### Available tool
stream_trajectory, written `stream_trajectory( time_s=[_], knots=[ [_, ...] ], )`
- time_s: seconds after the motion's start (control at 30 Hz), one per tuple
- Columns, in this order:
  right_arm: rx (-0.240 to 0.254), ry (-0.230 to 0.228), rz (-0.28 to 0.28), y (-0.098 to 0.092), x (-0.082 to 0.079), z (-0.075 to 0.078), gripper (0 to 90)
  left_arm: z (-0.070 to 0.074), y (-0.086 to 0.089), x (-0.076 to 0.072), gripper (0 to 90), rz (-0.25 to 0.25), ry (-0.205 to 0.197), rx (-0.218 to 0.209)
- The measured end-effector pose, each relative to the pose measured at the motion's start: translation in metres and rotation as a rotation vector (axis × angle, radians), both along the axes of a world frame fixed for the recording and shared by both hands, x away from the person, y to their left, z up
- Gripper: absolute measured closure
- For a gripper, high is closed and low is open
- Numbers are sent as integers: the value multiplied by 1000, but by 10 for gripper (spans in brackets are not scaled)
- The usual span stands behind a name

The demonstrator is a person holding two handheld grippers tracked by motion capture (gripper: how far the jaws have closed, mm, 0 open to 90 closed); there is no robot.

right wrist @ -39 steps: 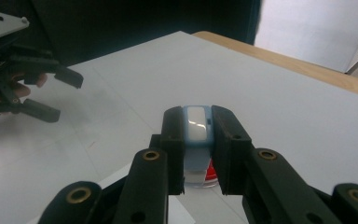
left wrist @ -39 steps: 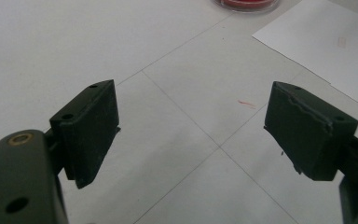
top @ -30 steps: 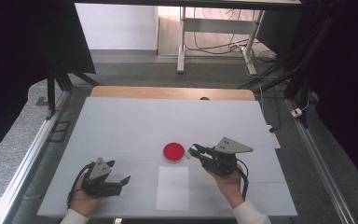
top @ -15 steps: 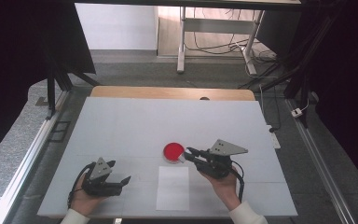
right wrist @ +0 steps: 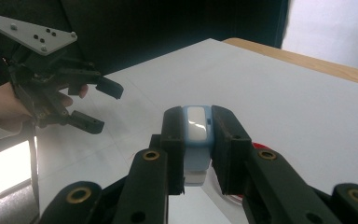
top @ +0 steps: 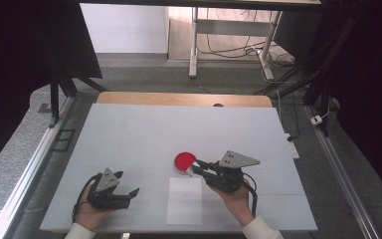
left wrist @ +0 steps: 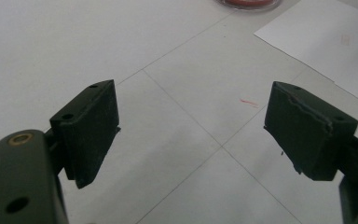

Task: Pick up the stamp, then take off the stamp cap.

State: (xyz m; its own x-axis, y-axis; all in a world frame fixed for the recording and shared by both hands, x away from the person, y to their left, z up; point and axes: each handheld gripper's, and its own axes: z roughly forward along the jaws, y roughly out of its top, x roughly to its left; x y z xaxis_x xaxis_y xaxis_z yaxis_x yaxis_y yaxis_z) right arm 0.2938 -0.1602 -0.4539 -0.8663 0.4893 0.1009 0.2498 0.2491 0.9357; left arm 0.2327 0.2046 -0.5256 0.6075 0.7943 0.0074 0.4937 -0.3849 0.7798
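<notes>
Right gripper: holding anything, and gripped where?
Yes. The right gripper is shut on a small pale-blue and white object, pads clamped on its two opposite sides, its top end poking out. Left gripper is open, empty.

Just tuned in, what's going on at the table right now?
A person works with two handheld grippers at a white table. The right gripper is shut on a small light-blue and white object, held by the red dish. The left gripper sits open over bare tabletop. A white sheet of paper lies between the hands, just nearer the person than the dish.
</notes>
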Motion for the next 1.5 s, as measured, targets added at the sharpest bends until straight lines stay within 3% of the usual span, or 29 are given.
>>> stream_trajectory(
  time_s=[0.8, 1.5],
  knots=[
    [11, -15, -24, -4, 1, 2, 747, 2, -5, -1, 178, -6, -12, -6],
    [2, -12, -14, 0, 0, -1, 748, 6, -14, 2, 178, -30, -23, -12]
  ],
)
